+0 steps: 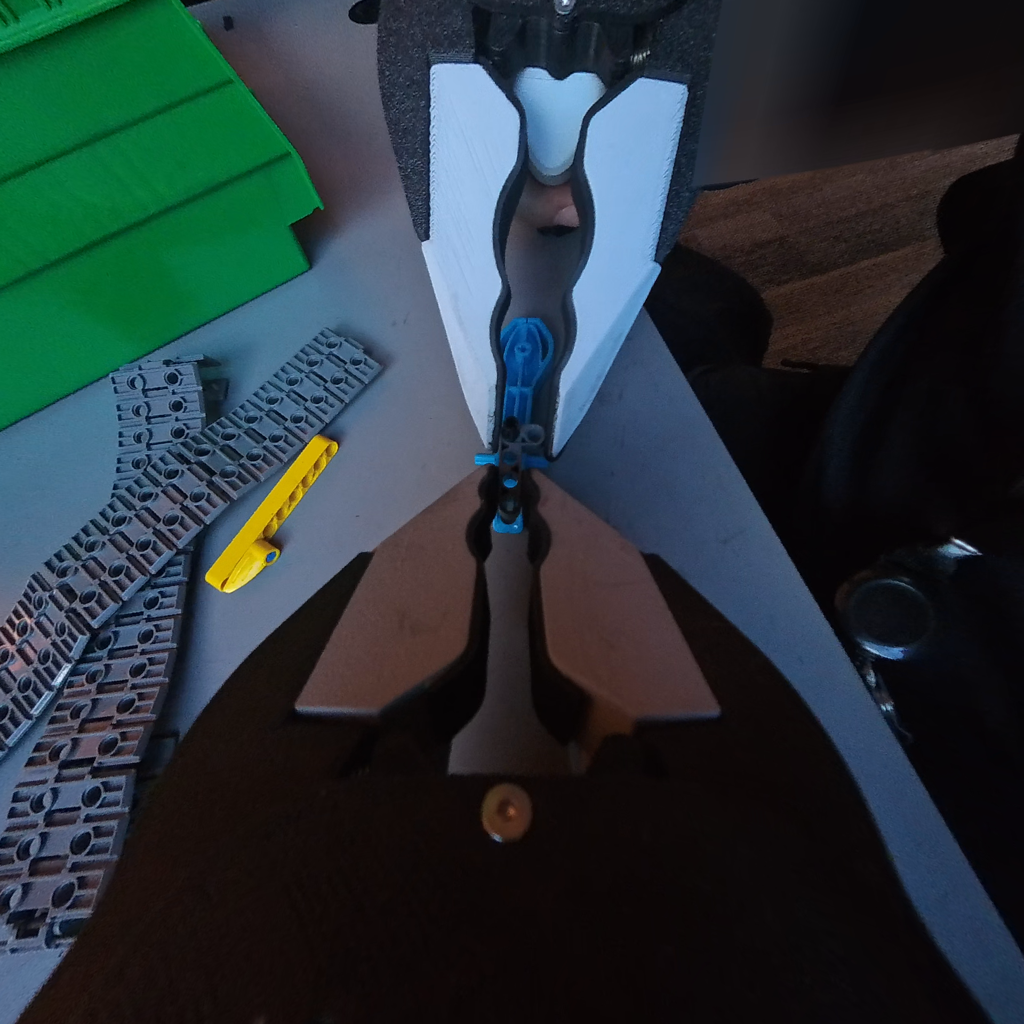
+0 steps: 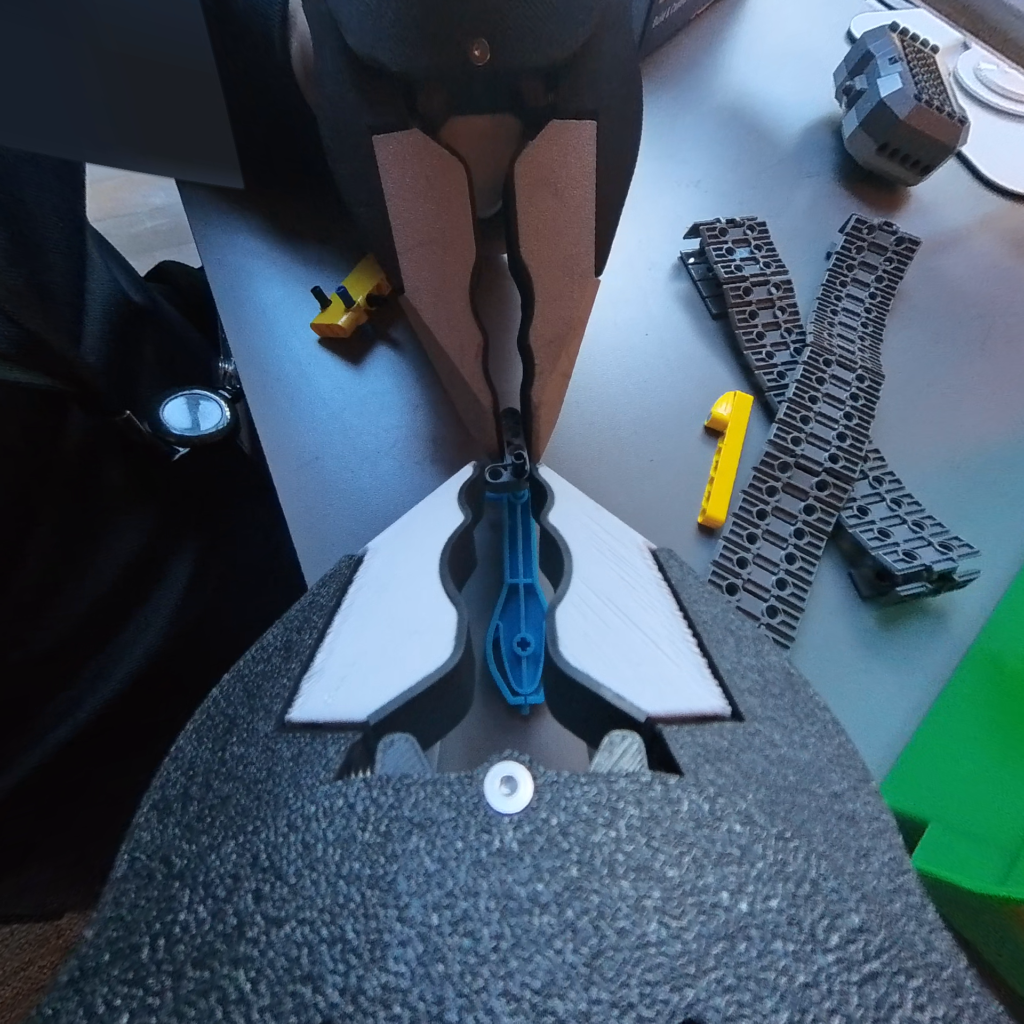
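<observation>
Item: blue piece, a flat ribbed plastic part with a wide paddle end and a narrow stem, pinned at the stem to a black connector. I have it in my right gripper, white fingers closed down on the stem and connector, paddle end lying back between the wavy pads toward the camera. Facing it tip to tip is my left gripper, brown fingers nearly shut on a black beam with blue pins sticking out sideways; I think the beam and connector are already touching, though the joint is small and shadowed in both views. Handling: light, rigid, smooth plastic, so it may swivel or slip if pinched on the thin ribs; I judge the stem near the connector to be the best hold, flat faces against the pads, with little squeeze. The pins look the most breakable part. All this sits above the corner of a grey table. Nearby: two crossed grey track strips, a yellow beam just beside them, a small yellow block with pins, a grey brick model well apart, a green bin, and a round metal-rimmed object off the table edge.
</observation>
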Available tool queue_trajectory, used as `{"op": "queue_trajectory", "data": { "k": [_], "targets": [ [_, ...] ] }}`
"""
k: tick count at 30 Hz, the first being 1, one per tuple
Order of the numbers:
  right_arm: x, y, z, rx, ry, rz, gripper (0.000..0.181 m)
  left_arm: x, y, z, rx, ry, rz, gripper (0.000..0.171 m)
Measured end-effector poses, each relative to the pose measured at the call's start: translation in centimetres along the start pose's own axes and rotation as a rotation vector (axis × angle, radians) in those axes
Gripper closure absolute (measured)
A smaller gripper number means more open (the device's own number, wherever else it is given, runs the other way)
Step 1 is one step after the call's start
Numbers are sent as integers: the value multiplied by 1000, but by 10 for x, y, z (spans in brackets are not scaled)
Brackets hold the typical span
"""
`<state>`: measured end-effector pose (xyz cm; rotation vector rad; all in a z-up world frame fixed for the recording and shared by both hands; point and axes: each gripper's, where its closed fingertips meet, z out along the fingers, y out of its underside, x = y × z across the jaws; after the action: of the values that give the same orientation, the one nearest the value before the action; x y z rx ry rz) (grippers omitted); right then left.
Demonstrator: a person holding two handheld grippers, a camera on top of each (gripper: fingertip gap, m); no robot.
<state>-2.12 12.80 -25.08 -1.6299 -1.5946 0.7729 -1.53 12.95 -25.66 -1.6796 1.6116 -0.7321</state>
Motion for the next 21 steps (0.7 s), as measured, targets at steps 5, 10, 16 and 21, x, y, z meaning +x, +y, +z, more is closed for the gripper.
{"op": "queue_trajectory", "data": {
  "k": [5,10,16,21],
  "targets": [
    [0,1,0,-3,-7,8,169,0,0,1,-3,4,-3,166],
    [-1,3,1,-16,-18,12,169,1,2,2,-16,8,1,166],
    [0,6,3,-33,-28,25,169,1,4,4,-31,7,-1,166],
    [0,6,3,-35,-24,24,169,0,4,4,-32,4,-1,166]
  ]
}}
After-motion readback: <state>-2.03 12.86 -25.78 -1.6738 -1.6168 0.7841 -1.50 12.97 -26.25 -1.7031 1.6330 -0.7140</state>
